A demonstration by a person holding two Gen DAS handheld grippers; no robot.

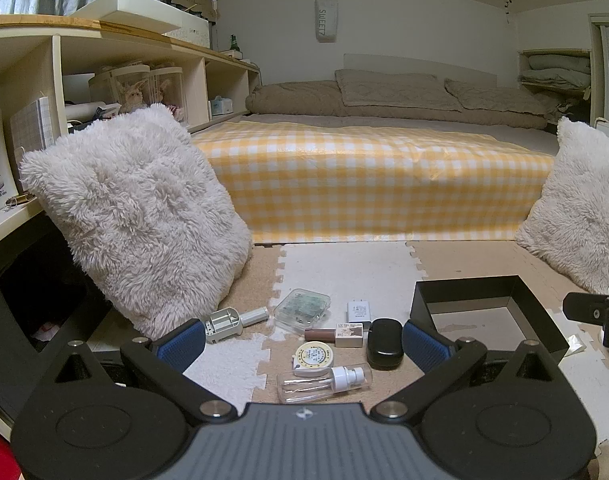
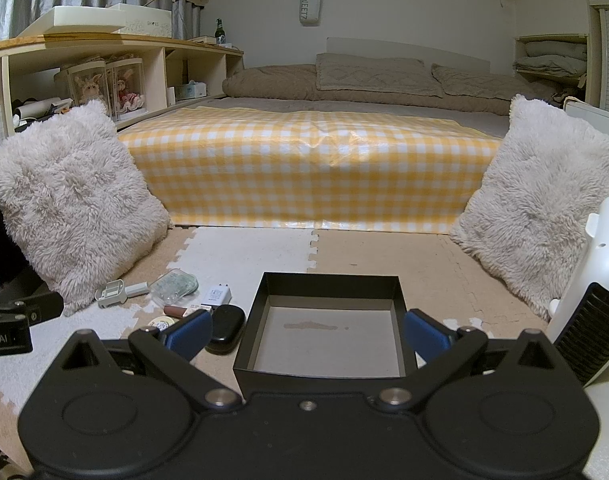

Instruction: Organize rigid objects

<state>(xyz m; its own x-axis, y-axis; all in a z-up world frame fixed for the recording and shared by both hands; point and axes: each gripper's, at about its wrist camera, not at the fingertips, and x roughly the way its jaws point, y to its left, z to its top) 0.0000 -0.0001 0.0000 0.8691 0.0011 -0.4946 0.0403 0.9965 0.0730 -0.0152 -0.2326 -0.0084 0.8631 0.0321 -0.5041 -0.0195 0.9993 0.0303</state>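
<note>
Several small items lie on the foam floor mat: a clear spray bottle [image 1: 324, 382], a round yellow tin [image 1: 314, 354], a black oval case [image 1: 384, 343], a brown nail polish bottle [image 1: 336, 335], a white charger [image 1: 359, 311], a clear plastic case [image 1: 302, 307] and a grey-white plastic tool [image 1: 232, 323]. To their right sits an empty black box [image 1: 484, 320] [image 2: 324, 340]. My left gripper [image 1: 302, 346] hovers open over the items. Open too, my right gripper [image 2: 308, 338] hangs in front of the box. Seen from the right wrist are the case [image 2: 225, 328] and charger [image 2: 216, 295].
Two fluffy white cushions [image 1: 140, 216] [image 2: 540, 196] lean at left and right. A bed with a yellow checked cover [image 1: 376, 184] stands behind the mat. Shelving [image 1: 104, 80] runs along the left wall. A white appliance with a dark grille [image 2: 588, 304] is at the right.
</note>
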